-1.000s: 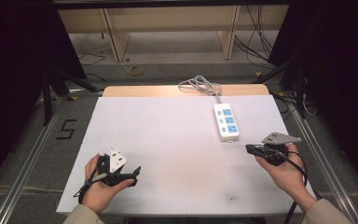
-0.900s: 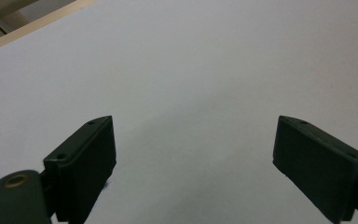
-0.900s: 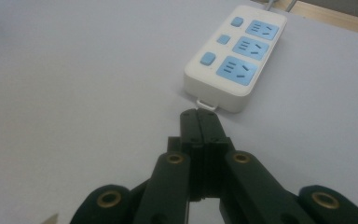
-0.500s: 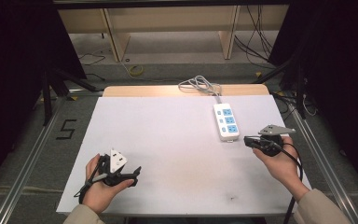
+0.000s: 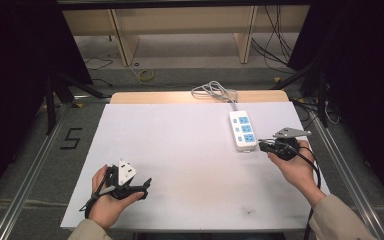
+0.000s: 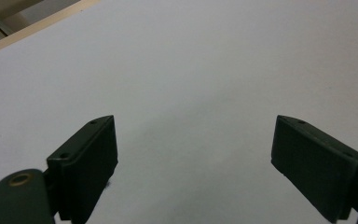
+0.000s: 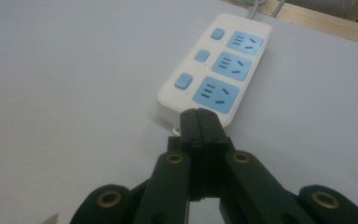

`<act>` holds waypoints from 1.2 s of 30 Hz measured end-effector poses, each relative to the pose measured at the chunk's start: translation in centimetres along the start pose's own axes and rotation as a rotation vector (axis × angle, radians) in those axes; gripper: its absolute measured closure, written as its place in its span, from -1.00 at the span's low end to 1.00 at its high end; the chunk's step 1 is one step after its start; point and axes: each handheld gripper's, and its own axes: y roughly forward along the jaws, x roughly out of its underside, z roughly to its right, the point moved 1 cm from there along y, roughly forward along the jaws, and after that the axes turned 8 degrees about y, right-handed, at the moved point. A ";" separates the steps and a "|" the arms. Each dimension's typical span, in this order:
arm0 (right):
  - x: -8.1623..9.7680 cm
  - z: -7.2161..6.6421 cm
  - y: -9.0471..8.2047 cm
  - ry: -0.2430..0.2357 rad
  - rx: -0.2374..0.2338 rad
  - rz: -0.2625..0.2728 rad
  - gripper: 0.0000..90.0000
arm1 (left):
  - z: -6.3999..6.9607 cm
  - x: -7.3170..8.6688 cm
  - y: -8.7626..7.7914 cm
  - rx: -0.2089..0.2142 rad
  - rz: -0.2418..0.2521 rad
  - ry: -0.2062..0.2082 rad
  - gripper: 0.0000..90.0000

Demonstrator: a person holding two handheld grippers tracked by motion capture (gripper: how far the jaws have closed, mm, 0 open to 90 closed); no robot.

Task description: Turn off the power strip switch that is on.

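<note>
The white power strip (image 5: 242,131) is lying near the desk's (image 5: 180,150) right edge, toward the far side, its grey cord (image 5: 214,92) trailing off over the far edge. The right gripper (image 5: 261,145), jaws pressed together on nothing, is pointing at the strip's near end, just beside it. The left gripper (image 5: 147,182) is hovering near the desk's near left corner, jaws spread wide, well apart from the strip.
</note>
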 end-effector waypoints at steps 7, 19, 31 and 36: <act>-0.7 0.4 0.6 0.014 0.009 0.007 1.00 | 0.0 0.0 0.0 0.002 0.000 0.000 -0.69; -1.7 0.7 1.7 0.016 0.023 0.008 1.00 | 0.0 0.0 0.0 0.002 0.002 0.001 -0.69; -2.5 0.6 2.5 0.018 0.015 0.012 1.00 | 0.0 0.0 0.0 0.002 0.001 0.003 -0.68; -2.7 0.6 2.9 0.014 0.016 0.008 1.00 | 0.0 0.0 0.0 0.005 -0.002 0.009 -0.68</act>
